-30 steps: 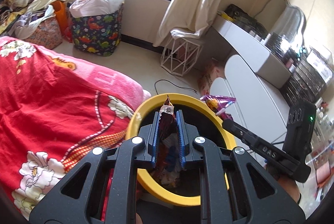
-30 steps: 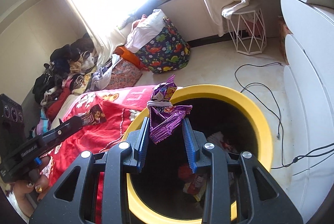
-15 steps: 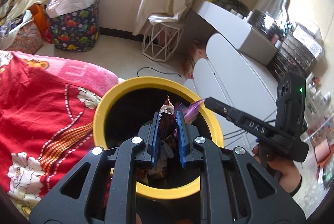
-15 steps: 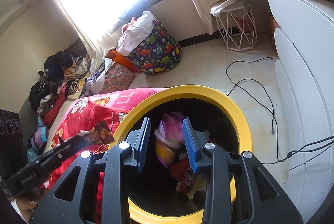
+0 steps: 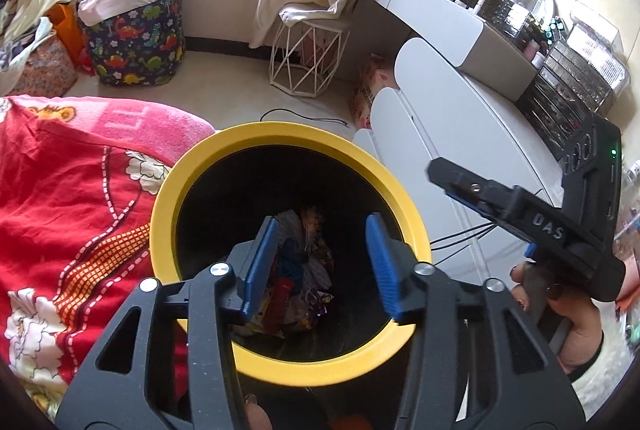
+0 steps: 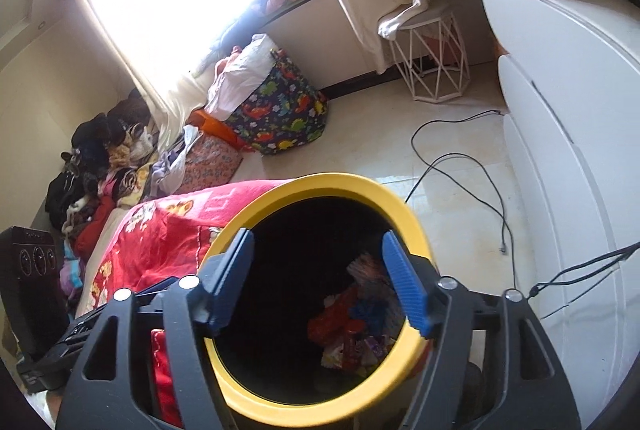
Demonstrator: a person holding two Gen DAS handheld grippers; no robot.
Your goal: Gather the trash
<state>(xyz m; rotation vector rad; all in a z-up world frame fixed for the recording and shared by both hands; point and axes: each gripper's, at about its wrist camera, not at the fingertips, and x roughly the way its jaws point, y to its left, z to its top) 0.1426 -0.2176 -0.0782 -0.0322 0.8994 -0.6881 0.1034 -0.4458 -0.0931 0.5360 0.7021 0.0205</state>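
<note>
Now both claws hang released over the yellow-rimmed bin [image 5: 200,165]: left claw [image 5: 320,262], right claw [image 6: 320,282]. Wrappers [image 5: 304,270] lie heaped at its bottom, beside the red blanket [image 5: 60,197].

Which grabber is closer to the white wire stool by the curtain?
Right, probably. The right gripper hangs over the bin on the side facing the white wire stool; the left gripper sits toward the red blanket.

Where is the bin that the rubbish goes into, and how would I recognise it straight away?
Find the bed with the red flowered blanket; pressed against its edge stands the round black bin with a bright yellow rim, crumpled snack wrappers lying at its bottom. Unlike the dinosaur-print fabric basket and white wire stool by the window, it is plain, dark and yellow-ringed.
</note>
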